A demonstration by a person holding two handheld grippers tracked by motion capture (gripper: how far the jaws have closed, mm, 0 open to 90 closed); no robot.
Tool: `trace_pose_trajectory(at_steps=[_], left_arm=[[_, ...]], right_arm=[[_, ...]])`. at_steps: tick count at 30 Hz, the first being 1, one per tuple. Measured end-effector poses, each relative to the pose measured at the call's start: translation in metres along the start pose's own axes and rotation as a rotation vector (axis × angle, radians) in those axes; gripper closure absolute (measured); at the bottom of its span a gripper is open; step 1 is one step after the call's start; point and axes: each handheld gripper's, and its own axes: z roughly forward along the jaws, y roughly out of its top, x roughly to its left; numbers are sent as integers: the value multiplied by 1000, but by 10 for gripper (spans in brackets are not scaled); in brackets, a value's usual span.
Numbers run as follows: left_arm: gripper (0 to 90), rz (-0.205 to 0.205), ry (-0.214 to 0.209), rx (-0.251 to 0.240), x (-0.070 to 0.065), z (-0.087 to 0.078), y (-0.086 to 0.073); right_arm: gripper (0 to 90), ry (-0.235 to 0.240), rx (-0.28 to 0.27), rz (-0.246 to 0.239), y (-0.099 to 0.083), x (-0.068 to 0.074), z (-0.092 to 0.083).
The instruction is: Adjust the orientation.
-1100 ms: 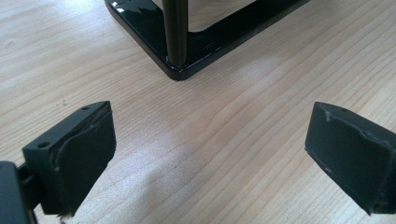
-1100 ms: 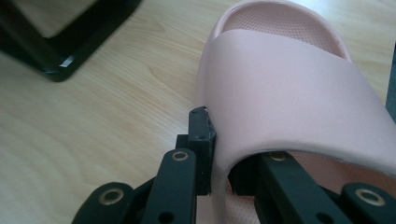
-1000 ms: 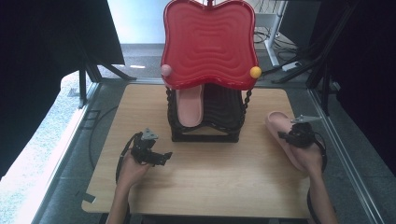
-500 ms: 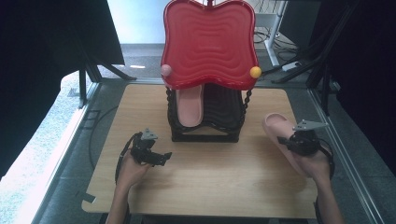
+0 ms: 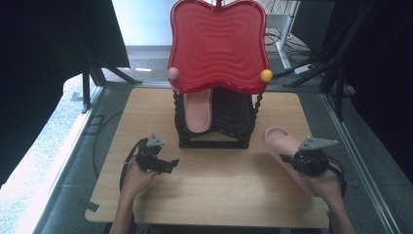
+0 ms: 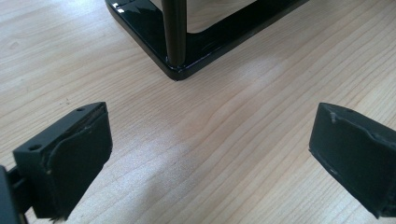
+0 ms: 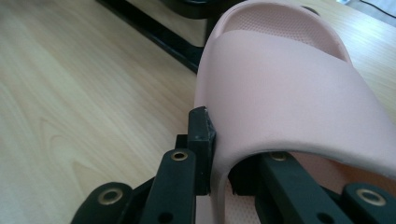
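Right gripper [image 5: 298, 159] fingers clamp the pink slipper's [image 5: 282, 146] strap, right of the black rack [image 5: 214, 141] on the worktop [image 5: 219, 190]. Left gripper [image 5: 163, 163] fingers wide, holding nothing, near the rack's corner.

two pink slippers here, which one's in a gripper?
The slipper on the table right of the rack: the right gripper is shut on its strap. The other slipper sits in the rack, untouched.
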Motion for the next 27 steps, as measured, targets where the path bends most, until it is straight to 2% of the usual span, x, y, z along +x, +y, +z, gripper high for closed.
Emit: trace_pose_trajectory(at_steps=[6, 13, 19, 22, 27], left_arm=[[0, 4, -6, 6, -1, 3, 0], [0, 10, -7, 5, -2, 2, 0], [0, 12, -8, 4, -2, 1, 1], [0, 14, -10, 6, -3, 2, 1], [0, 12, -8, 5, -2, 1, 0]], right_arm=[[807, 62, -19, -32, 4, 18, -2], [808, 97, -29, -78, 16, 37, 0], [810, 108, -27, -102, 29, 54, 12], [810, 104, -33, -98, 37, 61, 20], [812, 97, -60, -63, 52, 72, 33]])
